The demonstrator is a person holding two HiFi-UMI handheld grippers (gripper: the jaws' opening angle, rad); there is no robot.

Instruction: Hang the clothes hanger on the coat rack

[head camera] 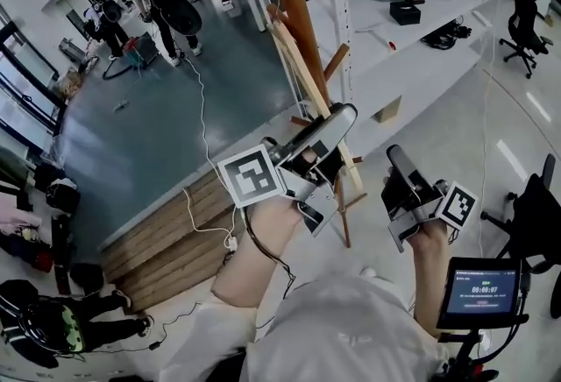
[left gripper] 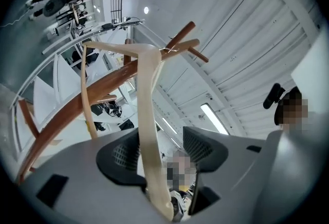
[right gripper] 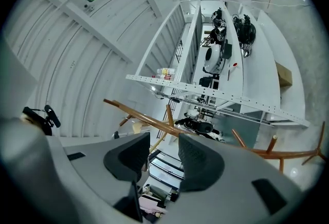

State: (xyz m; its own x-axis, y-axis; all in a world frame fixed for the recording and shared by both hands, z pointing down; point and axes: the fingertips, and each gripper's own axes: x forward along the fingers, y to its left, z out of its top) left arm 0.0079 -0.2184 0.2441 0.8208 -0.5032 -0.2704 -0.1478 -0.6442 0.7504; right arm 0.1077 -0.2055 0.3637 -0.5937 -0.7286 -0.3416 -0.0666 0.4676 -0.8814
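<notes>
Hanger (left gripper: 146,115) is seen up on the coat rack (left gripper: 87,99), its metal hook (left gripper: 165,51) laid over a peg (left gripper: 181,44) near the top of the pole. L gripper (left gripper: 162,147) is spread wide. The hanger's pale lower arm runs between the jaws, close by one pad, w/ a clear gap on the other side, so no squeeze is being applied. R gripper (right gripper: 164,153) is held off to the side, jaws a little apart, nothing between them.

Judged from the hook, the hang looks as good as done, and only the pull-away is left.

Risks now:
- If the L gripper is drawn back crooked, the arm could be snagged by a jaw and the hook dragged off the peg.
- How deep the hook is seated can't be made out. It may be caught only near the peg tip, and then a small nudge could tip the hanger off.
- Some swing is to be expected once it's freed.
- The rack itself could be bumped on the way out.
</notes>
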